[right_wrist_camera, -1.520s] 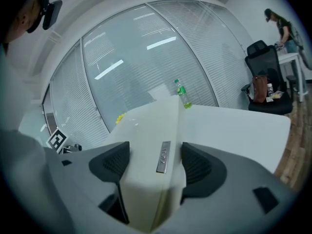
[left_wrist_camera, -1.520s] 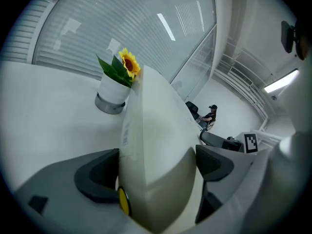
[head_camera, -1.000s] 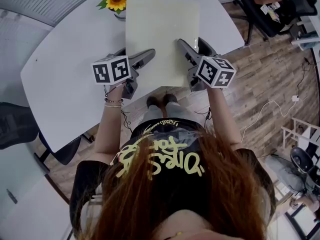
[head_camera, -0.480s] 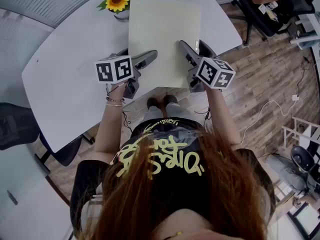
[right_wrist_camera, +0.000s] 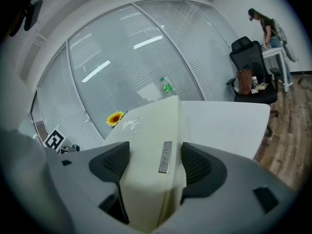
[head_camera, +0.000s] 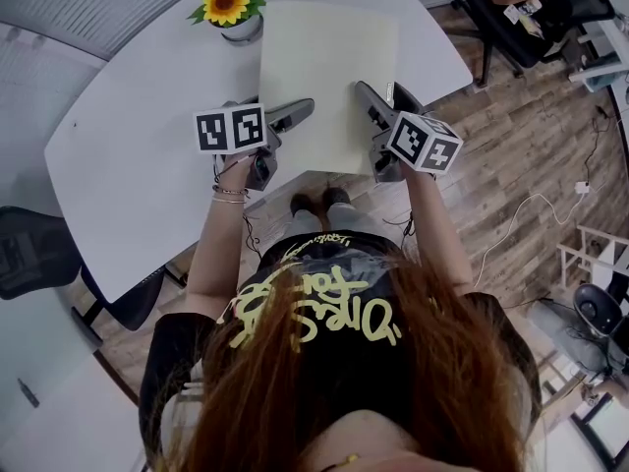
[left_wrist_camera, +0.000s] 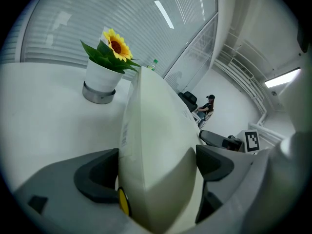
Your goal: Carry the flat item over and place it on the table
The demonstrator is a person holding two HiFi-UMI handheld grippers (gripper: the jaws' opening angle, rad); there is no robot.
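Note:
A flat cream mat (head_camera: 327, 77) hangs over the white table (head_camera: 138, 155), held at its near corners by both grippers. My left gripper (head_camera: 300, 112) is shut on the mat's left near edge; in the left gripper view the cream mat (left_wrist_camera: 158, 150) fills the space between the dark pads (left_wrist_camera: 95, 177). On the right near edge my right gripper (head_camera: 366, 96) is shut too, and the right gripper view shows the mat (right_wrist_camera: 153, 155) with a small metal tag (right_wrist_camera: 165, 157) squeezed between the jaws.
A sunflower in a white pot (head_camera: 230, 8) stands on the table just left of the mat's far corner. A black office chair (head_camera: 536, 13) sits on the wooden floor at the right, another dark chair (head_camera: 29, 249) at the left. A person (right_wrist_camera: 265, 26) stands far off.
Both grippers and the mat have shifted slightly right and forward over the table. The mat no longer overlaps the sunflower pot, which now stands free at its left.

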